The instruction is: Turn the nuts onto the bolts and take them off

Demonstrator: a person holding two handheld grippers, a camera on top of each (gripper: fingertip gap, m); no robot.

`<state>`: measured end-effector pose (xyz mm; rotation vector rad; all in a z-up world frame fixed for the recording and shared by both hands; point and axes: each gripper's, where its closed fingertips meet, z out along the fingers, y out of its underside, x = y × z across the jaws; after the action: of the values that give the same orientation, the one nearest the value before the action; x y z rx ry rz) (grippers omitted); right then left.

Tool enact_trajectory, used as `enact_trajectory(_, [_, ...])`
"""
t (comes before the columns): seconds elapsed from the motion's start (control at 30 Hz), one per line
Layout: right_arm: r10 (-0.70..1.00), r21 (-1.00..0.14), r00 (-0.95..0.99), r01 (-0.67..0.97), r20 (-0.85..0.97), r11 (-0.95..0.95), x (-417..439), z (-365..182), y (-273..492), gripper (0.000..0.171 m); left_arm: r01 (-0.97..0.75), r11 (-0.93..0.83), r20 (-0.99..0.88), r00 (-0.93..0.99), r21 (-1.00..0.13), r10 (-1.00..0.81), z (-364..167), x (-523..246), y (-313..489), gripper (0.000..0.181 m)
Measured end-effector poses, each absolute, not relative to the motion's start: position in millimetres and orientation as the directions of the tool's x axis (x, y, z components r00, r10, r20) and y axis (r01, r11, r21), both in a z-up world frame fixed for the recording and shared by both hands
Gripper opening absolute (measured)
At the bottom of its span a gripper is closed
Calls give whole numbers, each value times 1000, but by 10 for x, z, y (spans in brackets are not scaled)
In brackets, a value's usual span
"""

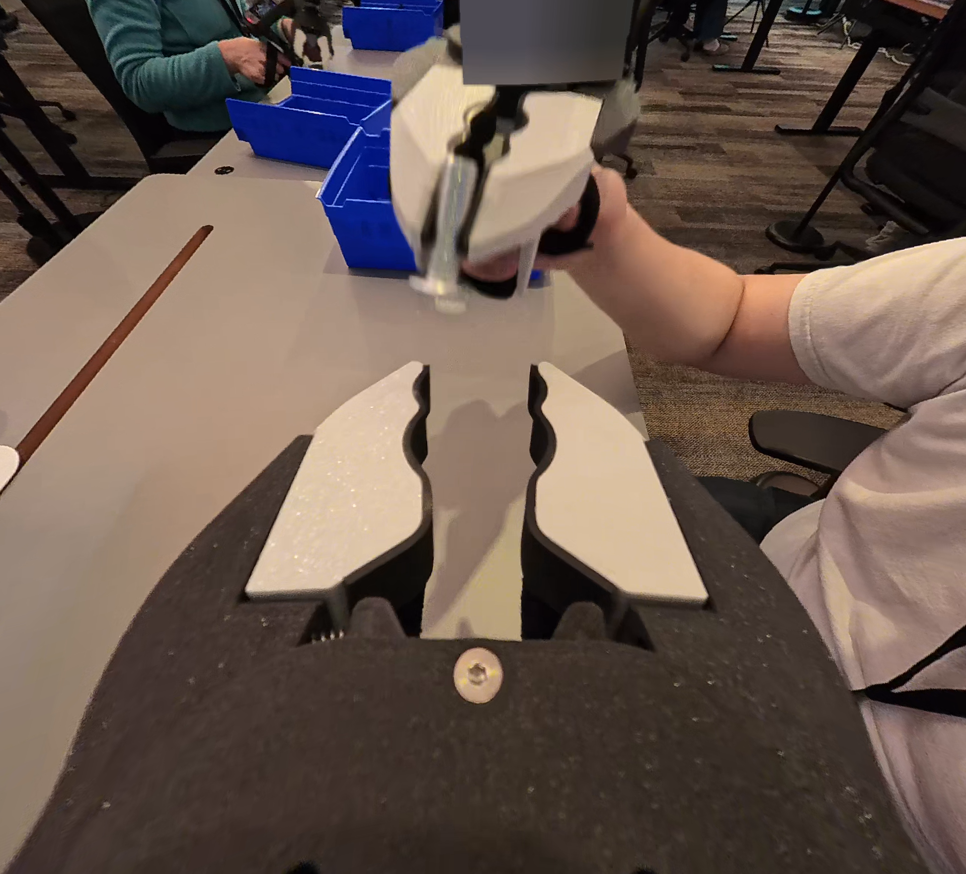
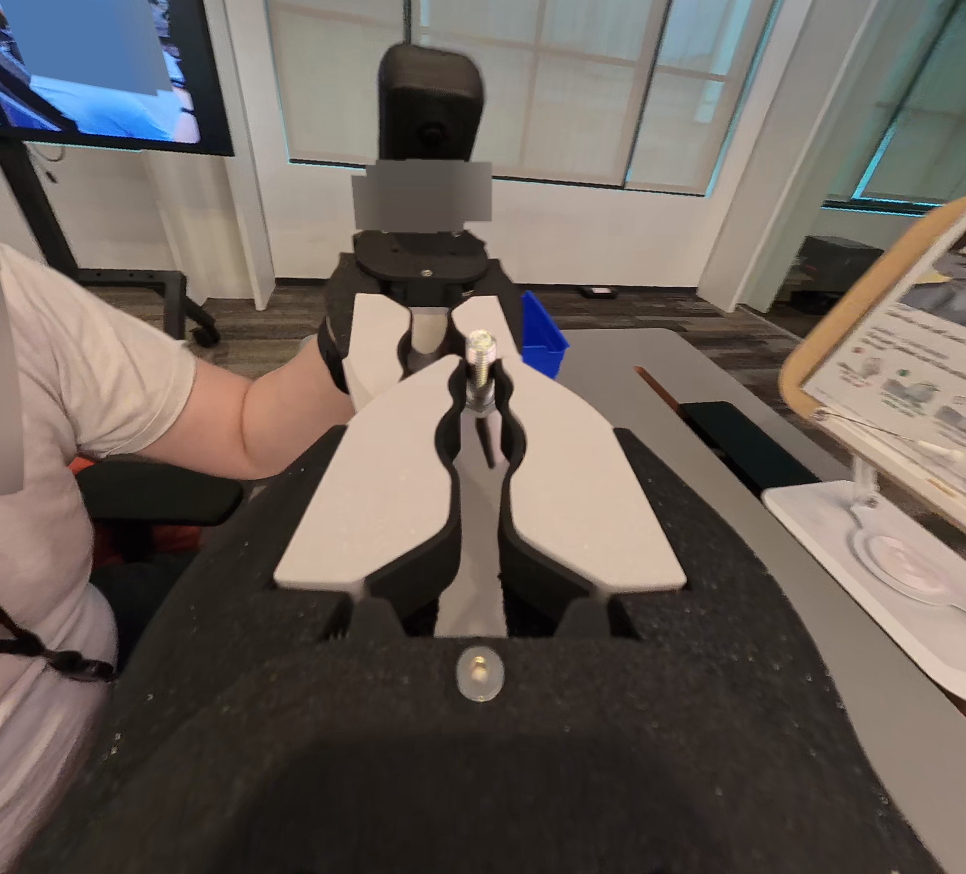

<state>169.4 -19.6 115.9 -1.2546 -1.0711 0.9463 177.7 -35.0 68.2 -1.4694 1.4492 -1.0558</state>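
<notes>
Bolt (image 2: 479, 368) clamped between the fingertips of the right gripper (image 2: 479, 378), held in the air above the grey desk (image 2: 653, 358), well clear of its surface. Silver, threaded shank, rounded head pointing away from the camera in the right wrist view; a nut (image 2: 476, 399) sits on the shank just behind the grip, at the notch of the black pads. Seen from the left wrist view as a bright shaft poking out of the white fingers, head (image 1: 436, 287) downward and toward the camera, somewhat blurred.

Left gripper (image 1: 479, 373) with fingers parted, nothing between them, only bare desk (image 1: 209, 378) showing through the gap. Hovering over the near edge of the desk, aimed at the right gripper (image 1: 460, 201) opposite; the two apart, not touching. In the right wrist view, the left gripper (image 2: 426, 342) just beyond the bolt head, fingers likewise spread.

Hand (image 1: 585, 222) wrapped round the right gripper's handle, forearm coming in from the desk's right edge, white sleeve behind.

Blue bin (image 1: 360, 211) on the desk behind the right gripper, toward the far edge; more blue bins (image 1: 308, 117) on the next table beyond, where a person in a teal top (image 1: 157, 13) sits. Brown slot (image 1: 115, 342) running along the desk's left side. Framed sheet on a clear stand (image 2: 888, 378) at the desk's edge, on a white tray (image 2: 815, 535).
</notes>
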Motion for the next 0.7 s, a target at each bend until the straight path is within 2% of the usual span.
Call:
enact_trajectory(0.13, [873,-991,470,80,129,103,2420,1413,33,9,-321,-28,15,46,-947,-999,725,1708,-252,35])
enact_trajectory(0.3, [647,-971,752,226,122,-80,3891,1460,487,9,-309,-21,-23,139,-951,-990,806,1556,-86,33])
enact_trajectory(0.5, [463,-907,885,229,43,-353,5171,1099,667,9,-311,-37,-20,177,-950,-984,825,1476,-21,31])
enact_trajectory(0.7, [403,-757,915,257,-8,-601,5807,403,696,10,-358,-14,-55,182,-934,-982,766,1488,-55,30])
